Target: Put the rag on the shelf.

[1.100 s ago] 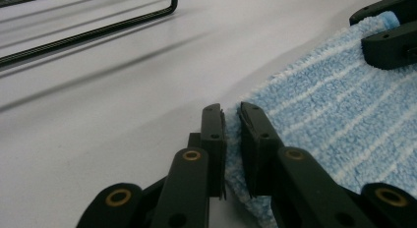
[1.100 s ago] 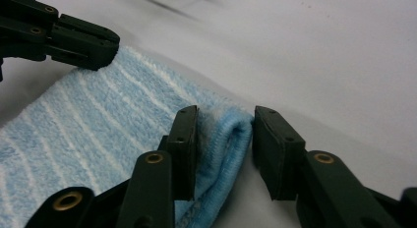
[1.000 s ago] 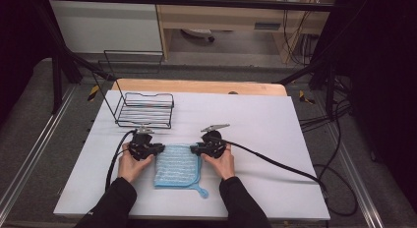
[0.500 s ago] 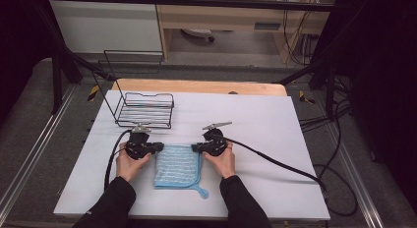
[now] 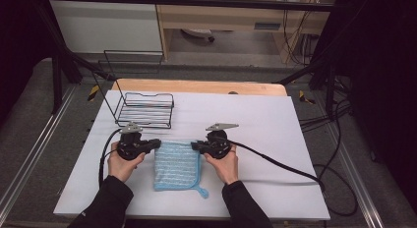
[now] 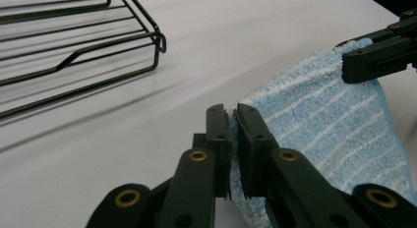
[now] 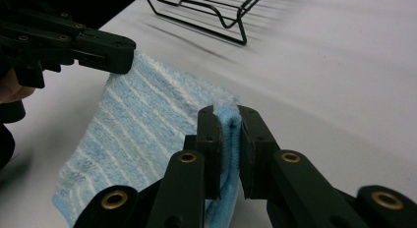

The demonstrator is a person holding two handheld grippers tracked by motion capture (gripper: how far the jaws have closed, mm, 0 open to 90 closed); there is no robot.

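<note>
With each gripper, left and right, clamped on a far corner of the blue striped microfibre cloth, uneven lifting could tug one thin pinch free.

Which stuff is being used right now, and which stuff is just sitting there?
In use:
blue striped cloth
left gripper, pinching one far corner
right gripper, pinching the other

Just sitting:
black wire basket
white table
wooden board

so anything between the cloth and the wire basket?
Nothing visible. Bare table lies between the blue cloth and the wire basket. The left gripper and right gripper each pinch a far corner.
</note>
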